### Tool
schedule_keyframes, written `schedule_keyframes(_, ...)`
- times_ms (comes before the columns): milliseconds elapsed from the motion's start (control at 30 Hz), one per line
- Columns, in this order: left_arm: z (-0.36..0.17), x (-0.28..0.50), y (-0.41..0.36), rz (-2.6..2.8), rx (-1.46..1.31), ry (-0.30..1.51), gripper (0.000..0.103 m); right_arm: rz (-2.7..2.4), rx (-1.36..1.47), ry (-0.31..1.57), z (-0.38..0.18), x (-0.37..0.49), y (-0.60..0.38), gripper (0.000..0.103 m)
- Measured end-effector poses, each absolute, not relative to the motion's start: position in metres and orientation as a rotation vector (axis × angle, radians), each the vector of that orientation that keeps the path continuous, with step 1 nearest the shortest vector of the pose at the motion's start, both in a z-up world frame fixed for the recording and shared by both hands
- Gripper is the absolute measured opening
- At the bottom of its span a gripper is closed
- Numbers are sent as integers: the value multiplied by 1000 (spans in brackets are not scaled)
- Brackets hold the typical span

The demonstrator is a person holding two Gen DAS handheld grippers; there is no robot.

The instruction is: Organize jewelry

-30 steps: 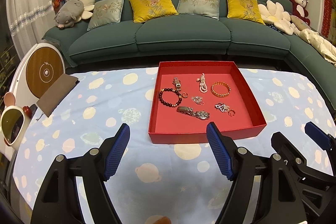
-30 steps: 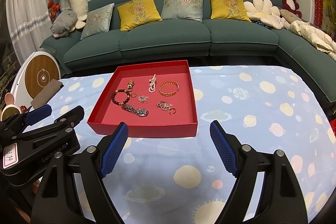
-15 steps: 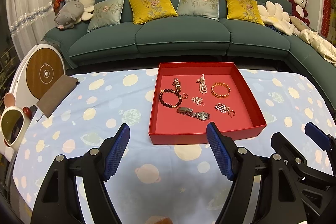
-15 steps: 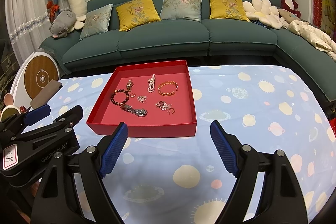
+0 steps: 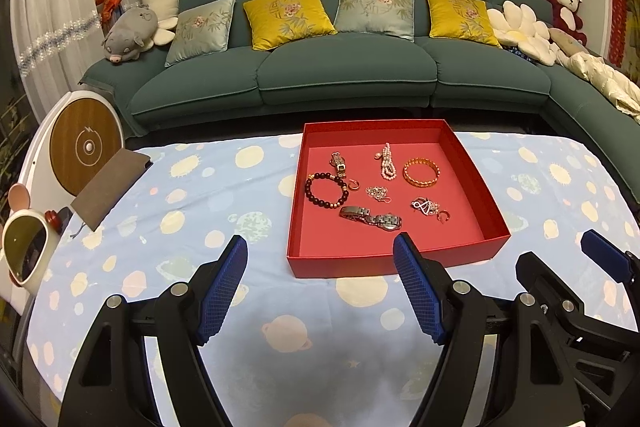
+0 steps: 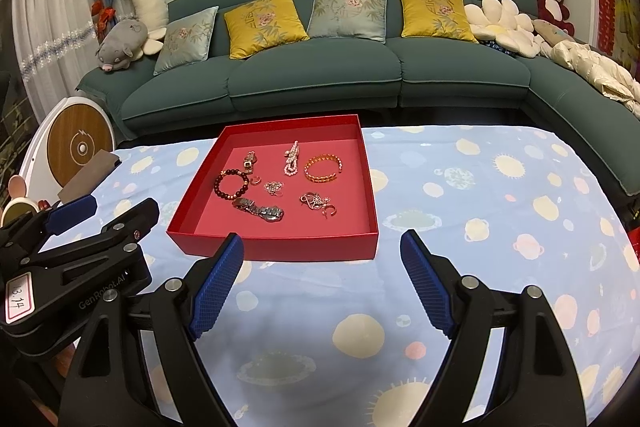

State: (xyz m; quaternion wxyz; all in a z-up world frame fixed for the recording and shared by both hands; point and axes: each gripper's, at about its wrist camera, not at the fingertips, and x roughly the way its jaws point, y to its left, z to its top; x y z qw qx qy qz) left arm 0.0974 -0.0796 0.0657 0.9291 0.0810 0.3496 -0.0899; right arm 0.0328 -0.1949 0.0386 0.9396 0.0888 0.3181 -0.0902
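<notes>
A red tray (image 5: 390, 261) (image 6: 276, 249) sits on the table with jewelry in it: a dark bead bracelet (image 5: 325, 190) (image 6: 232, 183), a silver watch (image 5: 372, 217) (image 6: 259, 209), a gold bangle (image 5: 421, 171) (image 6: 322, 168), a pearl strand (image 5: 387, 161) (image 6: 291, 158), a small gold watch (image 5: 339, 163) and silver charms (image 5: 428, 207). My left gripper (image 5: 320, 253) is open and empty, just short of the tray's near wall. My right gripper (image 6: 322, 247) is open and empty, at the tray's near right corner.
The table carries a blue cloth with planet prints (image 5: 192, 211). A brown pouch (image 5: 106, 187), a round wooden disc (image 5: 86, 147) and a mirror (image 5: 24, 251) stand at the left edge. A green sofa (image 5: 340, 75) runs behind the table.
Both views sit slightly lower and a touch further back. Both grippers stay open; nothing in the tray moved.
</notes>
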Motion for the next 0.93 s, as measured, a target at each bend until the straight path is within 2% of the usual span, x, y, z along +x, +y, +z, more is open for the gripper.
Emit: schedule_keyframes(933, 62, 98, -78, -174, 146, 721, 72, -218, 178, 640, 39, 29, -193, 78)
